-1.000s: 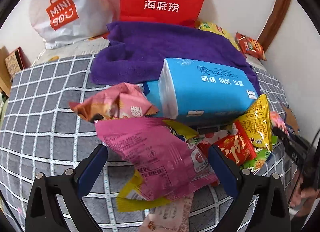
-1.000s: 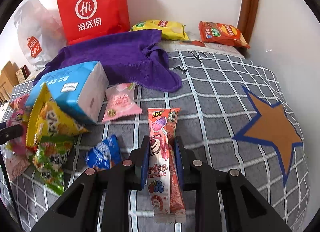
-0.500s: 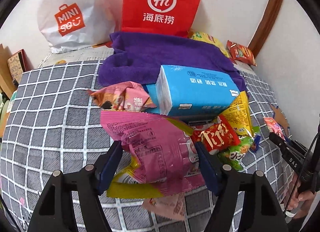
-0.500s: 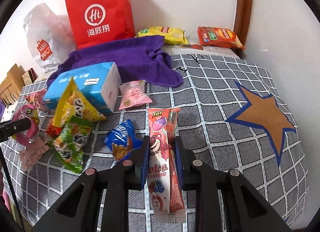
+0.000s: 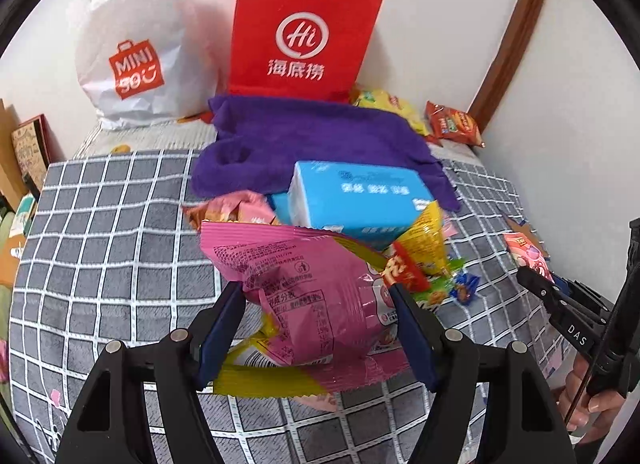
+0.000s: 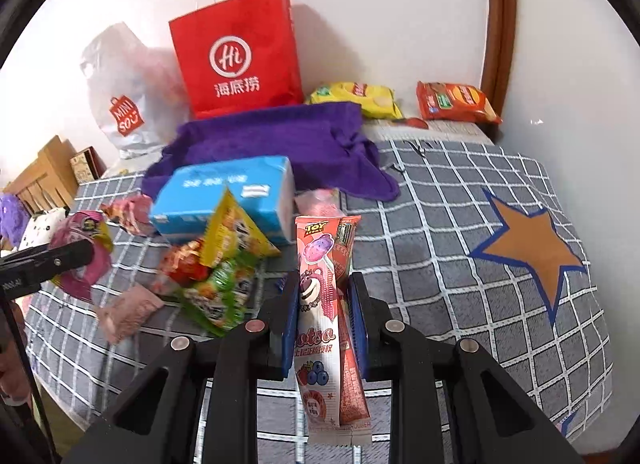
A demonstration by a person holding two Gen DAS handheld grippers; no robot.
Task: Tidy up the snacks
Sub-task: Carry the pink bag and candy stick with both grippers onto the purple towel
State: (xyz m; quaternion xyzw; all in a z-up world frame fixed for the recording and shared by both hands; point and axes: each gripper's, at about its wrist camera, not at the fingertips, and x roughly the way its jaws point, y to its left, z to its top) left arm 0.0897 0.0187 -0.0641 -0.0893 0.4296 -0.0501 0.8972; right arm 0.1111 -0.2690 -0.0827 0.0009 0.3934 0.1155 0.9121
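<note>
Both grippers loaded: left gripper (image 5: 316, 328) jaws clenched on the pink snack bag (image 5: 304, 296), right gripper (image 6: 323, 316) grasping the Lotso stick pack (image 6: 320, 304), both above the bed (image 6: 460, 224). I'd keep squeezes gentle and drop each beside the near-left pile.

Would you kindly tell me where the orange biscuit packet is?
Right wrist view, far right: the orange biscuit packet lies by the wall, beside the yellow snack packet.

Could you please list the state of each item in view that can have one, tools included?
Left tool: shut on pink snack bag, lifted.
Right tool: shut on Lotso packet.
Red paper bag: upright against the wall.
Purple towel: crumpled.
Blue tissue pack: lying flat.
</note>
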